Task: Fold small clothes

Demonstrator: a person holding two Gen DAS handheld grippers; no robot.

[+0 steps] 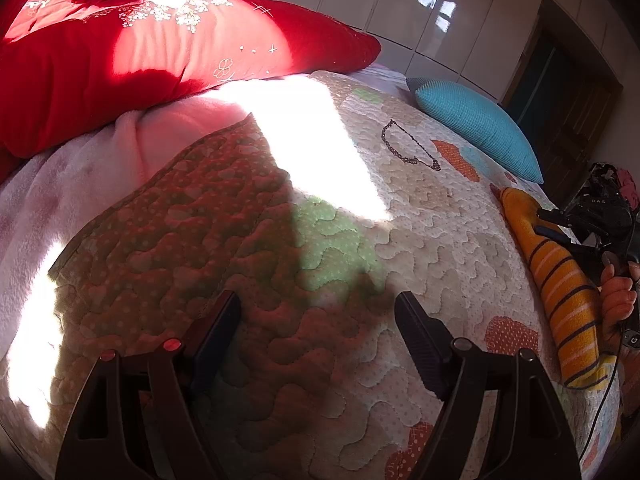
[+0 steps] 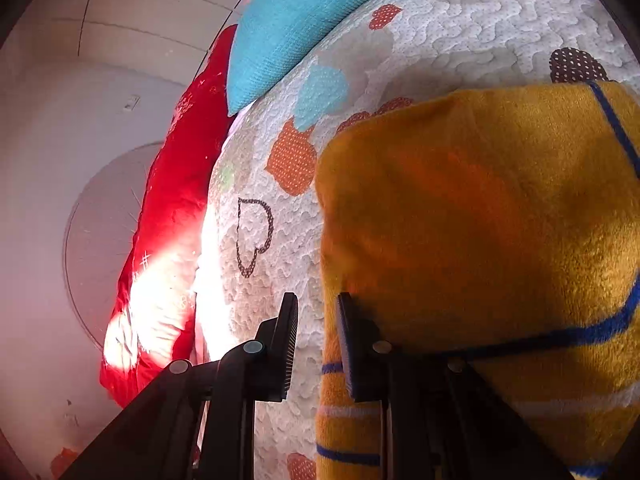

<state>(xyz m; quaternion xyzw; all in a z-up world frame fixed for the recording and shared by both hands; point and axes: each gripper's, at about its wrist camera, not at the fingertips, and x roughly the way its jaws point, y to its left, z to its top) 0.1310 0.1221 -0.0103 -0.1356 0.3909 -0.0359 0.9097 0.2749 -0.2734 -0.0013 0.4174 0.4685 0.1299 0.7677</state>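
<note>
A small orange fleece garment (image 1: 560, 280) with dark and pale stripes lies along the right side of the quilted bed cover (image 1: 420, 240). It fills the right of the right wrist view (image 2: 480, 220). My left gripper (image 1: 318, 312) is open and empty above the cover's middle. My right gripper (image 2: 318, 308) stands at the garment's left edge. Its jaws are narrowly apart. The right finger (image 2: 352, 344) lies against the fleece and the left finger (image 2: 288, 340) is over the bare cover. The right gripper also shows in the left wrist view (image 1: 560, 220), with a hand behind it.
A red pillow (image 1: 140, 56) lies at the bed's head on a pale pink blanket (image 1: 80, 184). A turquoise cushion (image 1: 476, 124) lies at the far right edge. White cupboard doors (image 1: 400, 0) stand behind. Bright sun patches cross the cover.
</note>
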